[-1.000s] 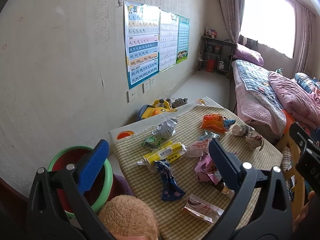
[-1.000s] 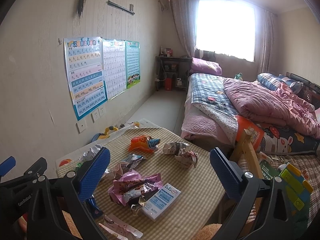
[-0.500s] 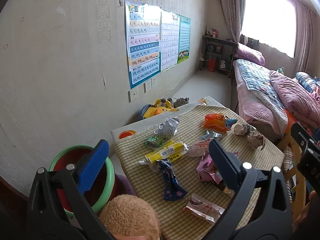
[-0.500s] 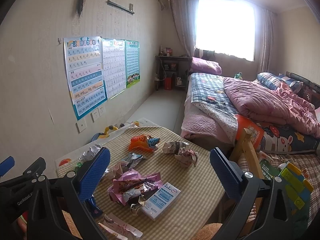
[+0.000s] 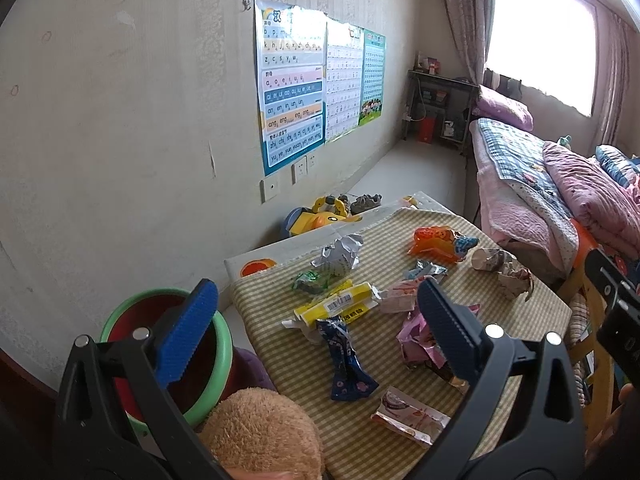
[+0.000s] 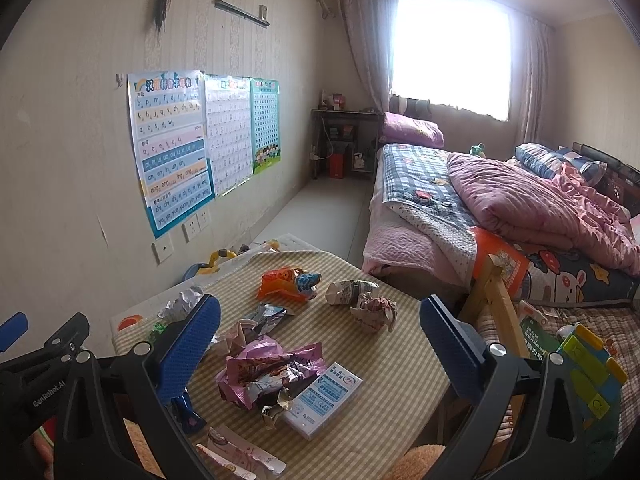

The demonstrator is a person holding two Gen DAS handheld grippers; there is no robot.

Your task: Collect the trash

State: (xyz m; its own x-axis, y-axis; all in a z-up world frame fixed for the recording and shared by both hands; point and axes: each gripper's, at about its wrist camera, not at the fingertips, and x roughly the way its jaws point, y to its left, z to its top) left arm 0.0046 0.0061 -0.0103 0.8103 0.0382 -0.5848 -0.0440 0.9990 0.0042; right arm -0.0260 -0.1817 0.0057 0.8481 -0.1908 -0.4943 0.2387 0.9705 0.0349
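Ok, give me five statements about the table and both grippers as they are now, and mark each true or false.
1. Both the left gripper and the right gripper are open and hold nothing. True.
2. The yellow wrapper lies inside the green-rimmed bin. False: it lies on the checked tablecloth.
3. The white and blue box lies beside the pink wrapper. True.
4. The orange wrapper lies nearest the grippers. False: it lies towards the far end of the table.
5. The bin sits on the table. False: it sits beside it, lower down.
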